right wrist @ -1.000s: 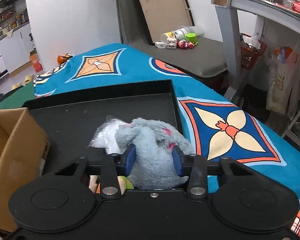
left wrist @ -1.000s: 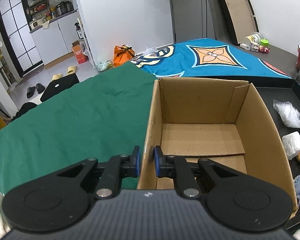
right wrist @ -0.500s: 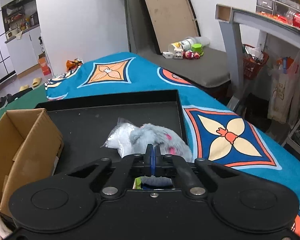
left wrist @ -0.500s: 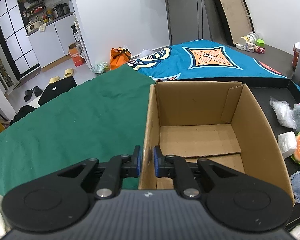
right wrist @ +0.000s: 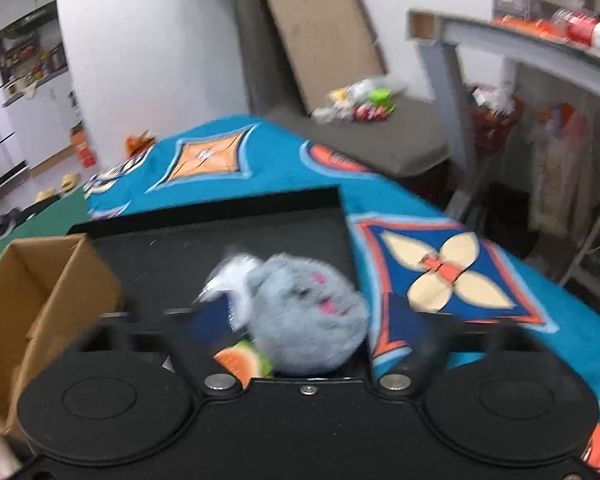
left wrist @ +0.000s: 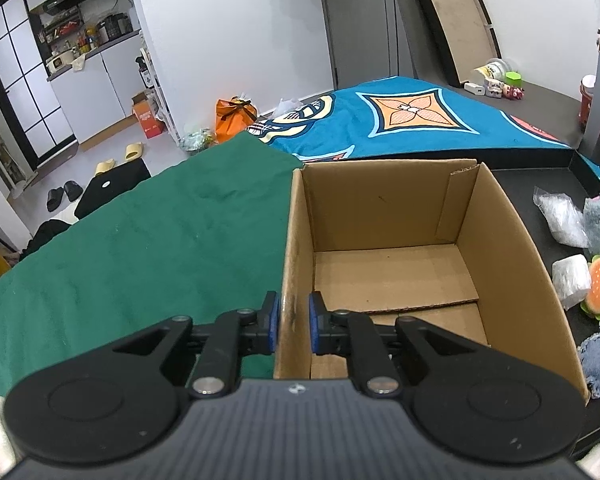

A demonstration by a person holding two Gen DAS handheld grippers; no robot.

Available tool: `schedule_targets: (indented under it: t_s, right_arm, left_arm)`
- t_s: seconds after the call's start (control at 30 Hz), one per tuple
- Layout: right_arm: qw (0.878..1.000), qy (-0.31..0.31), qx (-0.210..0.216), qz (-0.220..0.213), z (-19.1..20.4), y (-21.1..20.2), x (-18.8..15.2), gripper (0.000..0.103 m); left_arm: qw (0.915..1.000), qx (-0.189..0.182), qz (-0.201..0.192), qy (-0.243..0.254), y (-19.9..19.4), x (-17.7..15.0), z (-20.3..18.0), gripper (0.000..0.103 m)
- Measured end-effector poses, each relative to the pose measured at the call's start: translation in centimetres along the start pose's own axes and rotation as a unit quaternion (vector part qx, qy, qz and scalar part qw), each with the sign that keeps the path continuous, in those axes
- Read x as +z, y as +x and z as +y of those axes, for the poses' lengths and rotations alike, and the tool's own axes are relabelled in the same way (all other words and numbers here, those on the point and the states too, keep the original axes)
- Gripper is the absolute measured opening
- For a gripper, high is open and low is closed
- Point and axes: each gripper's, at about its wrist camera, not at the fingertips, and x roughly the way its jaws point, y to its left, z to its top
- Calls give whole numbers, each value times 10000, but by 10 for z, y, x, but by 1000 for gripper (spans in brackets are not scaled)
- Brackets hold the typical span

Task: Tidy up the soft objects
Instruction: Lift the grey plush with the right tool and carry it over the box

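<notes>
1. Black tray [right wrist: 220,236] carries the grey plush toy [right wrist: 304,312] toward its right edge.
2. Right gripper [right wrist: 304,324] is opening wide, toy between its jaws, untouched.
3. Left gripper [left wrist: 293,322] pinches the cardboard box [left wrist: 512,248] wall.

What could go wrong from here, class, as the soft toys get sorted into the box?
1. The right claw is opening around the grey plush; closing off-centre could also snag the burger toy beneath.
2. The left claw pinches only the cardboard box wall, so it may tip.
</notes>
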Motion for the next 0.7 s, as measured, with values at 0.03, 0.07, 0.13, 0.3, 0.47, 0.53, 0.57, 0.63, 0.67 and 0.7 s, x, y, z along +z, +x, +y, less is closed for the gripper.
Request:
schedule_targets:
  t_s: [0.03, 0.07, 0.13, 0.3, 0.47, 0.53, 0.57, 0.63, 0.67, 0.7]
  right_arm:
    - [10000, -33, 15, 7, -1, 3, -1, 96]
    - [9999, -37, 39, 91, -1, 7, -1, 96]
    - [9997, 24, 70, 254, -5, 19, -3, 96]
    - [9988, 137, 58, 457, -10, 39, -6, 96]
    - [9979, -84, 92, 640, -2, 55, -8, 96]
    - [9976, -122, 100, 671, 0, 57, -9, 85]
    - [9976, -139, 63, 675, 0, 58, -9, 76]
    - [9979, -147, -45, 630, -1, 56, -8, 68]
    - [9979, -118, -33, 641, -2, 55, -8, 65]
    - [9979, -112, -24, 638, -4, 53, -7, 62]
  left_arm:
    - [10000, 11, 0, 16, 1, 0, 0, 14]
    - [10000, 29, 8, 28, 1, 0, -1, 14]
    - [9999, 75, 27, 67, 3, 0, -2, 14]
    - [9995, 202, 36, 249, 7, 1, -10, 16]
    - [9991, 297, 62, 294, 9, 2, -13, 16]
    - [9990, 322, 82, 314, 10, 2, -14, 16]
    - [9989, 323, 88, 318, 10, 2, -14, 16]
    - [9989, 318, 97, 319, 10, 3, -14, 16]
    - [9989, 320, 101, 320, 10, 3, -14, 16]
    - [9989, 327, 106, 321, 11, 3, -14, 16]
